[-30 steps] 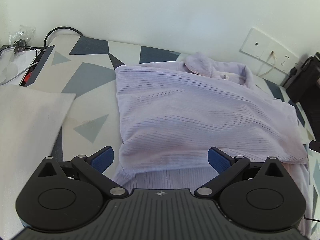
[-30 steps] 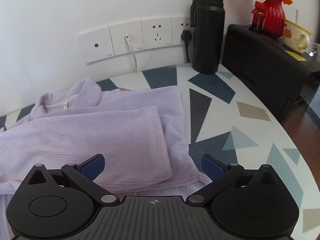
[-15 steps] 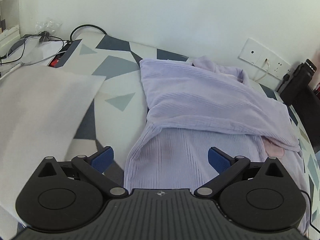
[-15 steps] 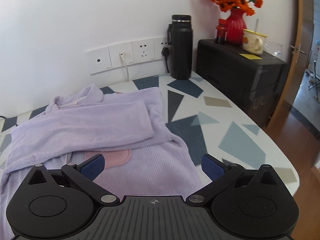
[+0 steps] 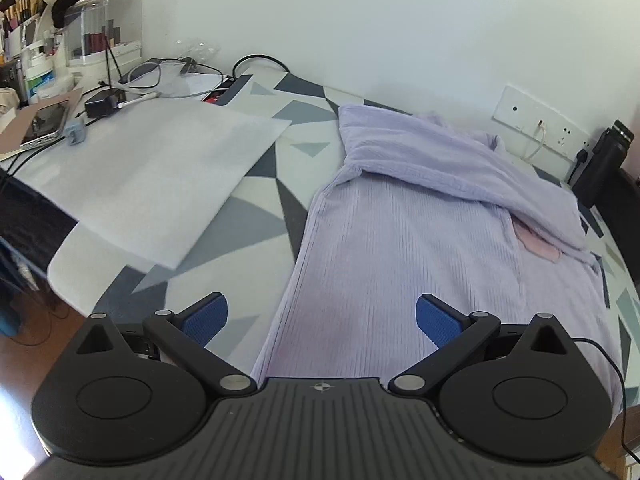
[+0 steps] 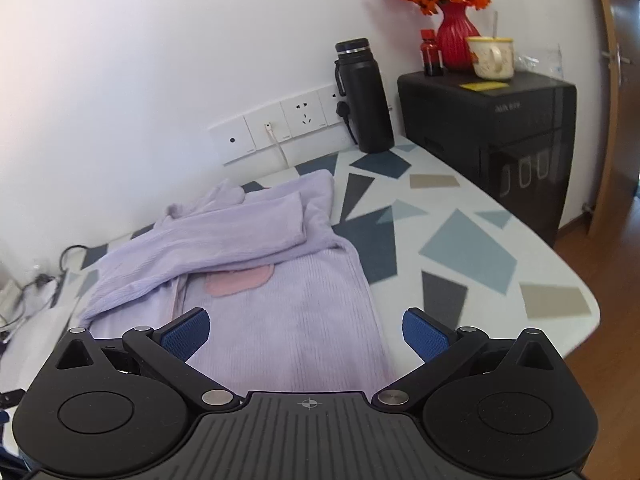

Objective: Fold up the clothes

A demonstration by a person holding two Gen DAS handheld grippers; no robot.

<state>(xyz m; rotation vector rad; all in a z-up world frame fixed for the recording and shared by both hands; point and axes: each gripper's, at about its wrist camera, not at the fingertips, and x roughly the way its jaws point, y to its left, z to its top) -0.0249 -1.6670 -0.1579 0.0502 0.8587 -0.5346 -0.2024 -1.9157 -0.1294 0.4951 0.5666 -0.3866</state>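
The lilac ribbed sweater (image 5: 420,240) lay on the patterned table (image 5: 264,184), its long axis running from bottom centre to upper right, sleeves folded across the far end. The left gripper (image 5: 322,318) and right gripper (image 6: 306,334) both hovered wide open and empty over its near hem.

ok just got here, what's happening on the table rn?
A person with a handheld gripper in each hand is partway through folding a lilac sweater spread on the patterned table. Its sleeves are already folded across the chest. The left gripper and right gripper both hang above the hem end, jaws open, holding nothing. The hem is not yet folded up.
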